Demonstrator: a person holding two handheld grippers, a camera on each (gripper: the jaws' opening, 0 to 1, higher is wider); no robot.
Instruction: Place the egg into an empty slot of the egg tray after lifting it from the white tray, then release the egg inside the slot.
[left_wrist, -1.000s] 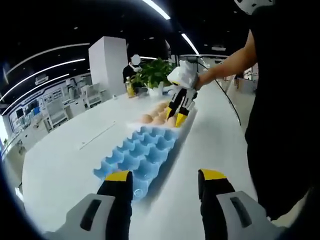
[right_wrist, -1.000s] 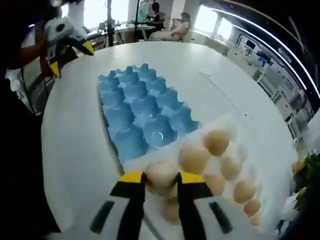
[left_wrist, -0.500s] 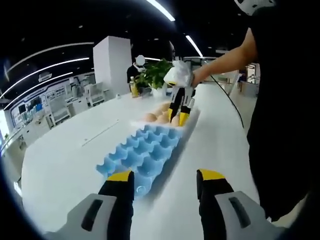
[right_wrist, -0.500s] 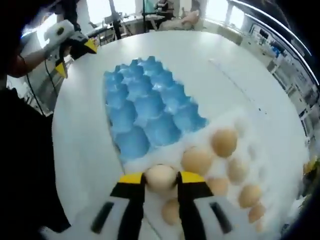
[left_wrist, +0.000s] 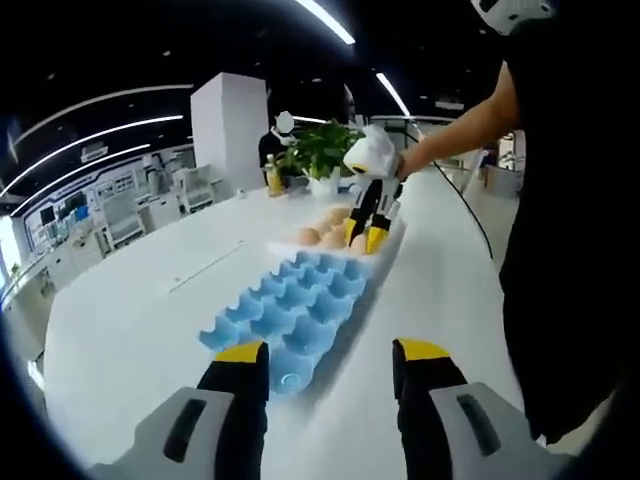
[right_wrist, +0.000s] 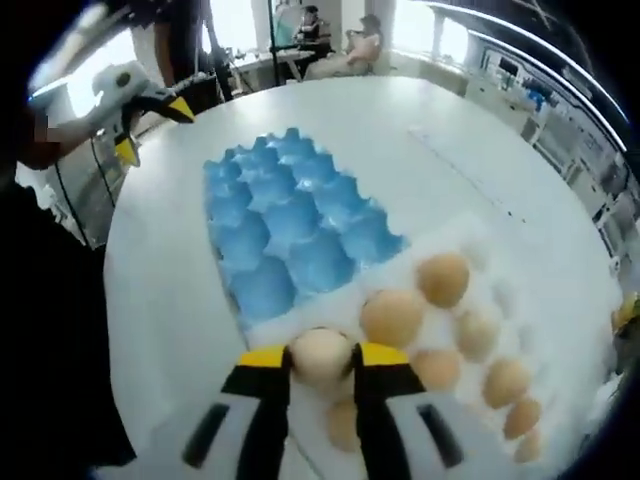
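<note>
In the right gripper view my right gripper (right_wrist: 322, 357) is shut on a pale egg (right_wrist: 320, 352), held just above the near end of the white tray (right_wrist: 480, 262). Several more eggs (right_wrist: 393, 316) lie in that tray. The blue egg tray (right_wrist: 285, 225) lies beyond it with all its slots bare. In the left gripper view my left gripper (left_wrist: 328, 354) stands open over the table, short of the blue egg tray (left_wrist: 296, 308). Farther off, the right gripper (left_wrist: 366, 238) hangs over the white tray with its eggs (left_wrist: 322, 235). The left gripper (right_wrist: 145, 112) shows at the upper left of the right gripper view.
Everything rests on a large round white table (left_wrist: 130, 320). A potted plant (left_wrist: 316, 150) and a yellow bottle (left_wrist: 272, 178) stand at its far side. A person in black (left_wrist: 570, 220) stands along the right edge. Other people sit in the background (right_wrist: 345, 50).
The right gripper, shut on the egg, has lifted it slightly off the white tray and drifted a little. The left gripper stays open and nearly still.
</note>
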